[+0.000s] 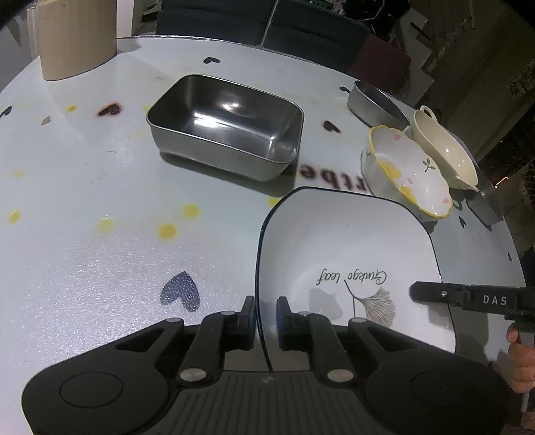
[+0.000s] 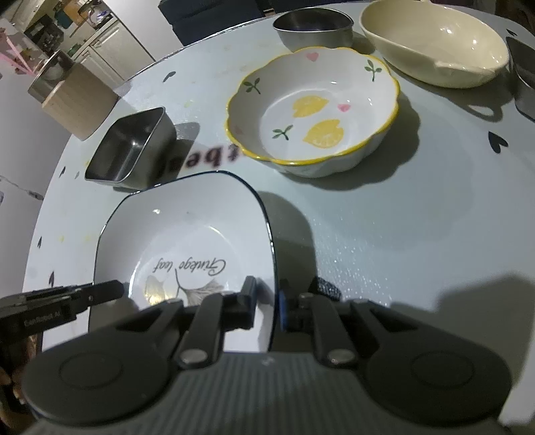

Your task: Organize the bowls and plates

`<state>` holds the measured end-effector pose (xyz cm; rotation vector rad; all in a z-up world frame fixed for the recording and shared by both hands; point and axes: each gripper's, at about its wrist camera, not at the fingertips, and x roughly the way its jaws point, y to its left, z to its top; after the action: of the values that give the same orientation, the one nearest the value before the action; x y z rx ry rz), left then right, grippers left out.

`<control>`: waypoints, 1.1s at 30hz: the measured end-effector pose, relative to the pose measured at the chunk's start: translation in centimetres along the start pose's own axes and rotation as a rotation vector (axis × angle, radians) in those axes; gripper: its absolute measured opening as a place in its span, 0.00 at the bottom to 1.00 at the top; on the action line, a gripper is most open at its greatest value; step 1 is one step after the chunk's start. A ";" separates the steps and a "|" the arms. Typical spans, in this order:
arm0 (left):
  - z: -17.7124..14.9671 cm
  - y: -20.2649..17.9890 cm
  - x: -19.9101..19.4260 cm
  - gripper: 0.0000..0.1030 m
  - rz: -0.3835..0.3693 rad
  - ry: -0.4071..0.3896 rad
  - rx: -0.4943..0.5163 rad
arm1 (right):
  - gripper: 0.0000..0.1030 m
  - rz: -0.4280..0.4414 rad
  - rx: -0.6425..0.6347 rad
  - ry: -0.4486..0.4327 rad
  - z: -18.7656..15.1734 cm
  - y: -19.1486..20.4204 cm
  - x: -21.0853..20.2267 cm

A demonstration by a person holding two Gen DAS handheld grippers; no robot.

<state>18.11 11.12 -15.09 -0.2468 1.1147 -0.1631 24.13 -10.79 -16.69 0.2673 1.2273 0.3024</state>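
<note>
A square white plate [image 1: 337,241] with a dark rim and a ginkgo leaf print sits between both grippers, its near side raised off the table. My left gripper [image 1: 265,314] is shut on the plate's left rim. My right gripper [image 2: 267,301] is shut on the plate's [image 2: 187,227] right rim. Each gripper shows in the other's view, the right gripper [image 1: 468,296] and the left gripper [image 2: 77,296]. A scalloped bowl [image 2: 314,110] with lemon prints stands beyond the plate, also in the left wrist view [image 1: 408,170]. A cream bowl [image 2: 434,50] stands behind it.
A rectangular steel tray [image 1: 227,125] stands on the table [image 1: 100,200], seen smaller in the right wrist view [image 2: 132,147]. A round steel bowl [image 2: 314,26] stands at the far edge. A beige ribbed container [image 1: 75,36] stands at the far left. A steel container [image 2: 523,77] is at the right edge.
</note>
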 end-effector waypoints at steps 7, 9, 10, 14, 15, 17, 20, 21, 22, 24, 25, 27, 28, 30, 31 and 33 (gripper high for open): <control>0.2 -0.4 -1.1 0.87 0.043 -0.047 -0.007 | 0.53 0.002 -0.018 -0.027 -0.5 -0.4 -0.6; 0.4 -0.6 -1.6 0.92 0.046 -0.063 -0.010 | 0.69 0.006 -0.029 -0.039 -0.7 -0.6 -1.0; 0.6 -0.7 -1.8 0.96 0.044 -0.068 -0.013 | 0.73 0.011 -0.027 -0.050 -0.7 -0.8 -1.2; 1.1 -1.8 -2.7 0.99 0.049 -0.107 0.009 | 0.97 0.049 -0.011 -0.095 -0.6 -1.6 -2.9; 1.3 -2.3 -2.9 0.99 0.053 -0.123 0.028 | 1.00 0.053 -0.010 -0.119 -0.6 -1.8 -3.5; 1.6 -3.4 -3.4 1.00 0.060 -0.147 0.059 | 1.00 0.057 -0.011 -0.159 -0.4 -2.2 -4.7; 2.4 -5.1 -4.1 1.00 0.056 -0.194 0.092 | 1.00 0.061 0.007 -0.221 0.0 -2.8 -6.4; 2.6 -5.6 -4.3 1.00 0.052 -0.208 0.099 | 1.00 0.062 0.018 -0.239 0.2 -3.1 -6.9; 2.8 -6.2 -4.5 1.00 0.045 -0.223 0.106 | 1.00 0.066 0.032 -0.258 0.4 -3.5 -7.4; 3.4 -7.2 -4.8 1.00 0.033 -0.248 0.118 | 1.00 0.064 0.066 -0.291 0.9 -4.3 -8.3; 3.8 -7.8 -4.8 1.00 0.029 -0.259 0.123 | 1.00 0.060 0.090 -0.311 1.2 -4.9 -8.7; 4.5 -8.8 -4.9 1.00 0.019 -0.274 0.135 | 1.00 0.053 0.143 -0.342 1.7 -6.1 -9.4; 4.8 -9.3 -4.9 1.00 0.013 -0.283 0.139 | 1.00 0.052 0.177 -0.357 2.0 -6.8 -9.8; 5.5 -10.2 -4.7 1.00 -0.003 -0.297 0.146 | 1.00 0.053 0.236 -0.384 2.4 -8.0 -10.3; 5.8 -10.7 -4.6 1.00 -0.011 -0.305 0.150 | 1.00 0.054 0.269 -0.399 2.7 -8.7 -10.5; 6.5 -11.6 -4.2 1.00 -0.025 -0.319 0.157 | 1.00 0.055 0.346 -0.429 3.2 -10.5 -11.0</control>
<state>22.06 1.75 -5.51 -0.1406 0.7783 -0.2245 24.70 -24.66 -9.78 0.6320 0.8417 0.0694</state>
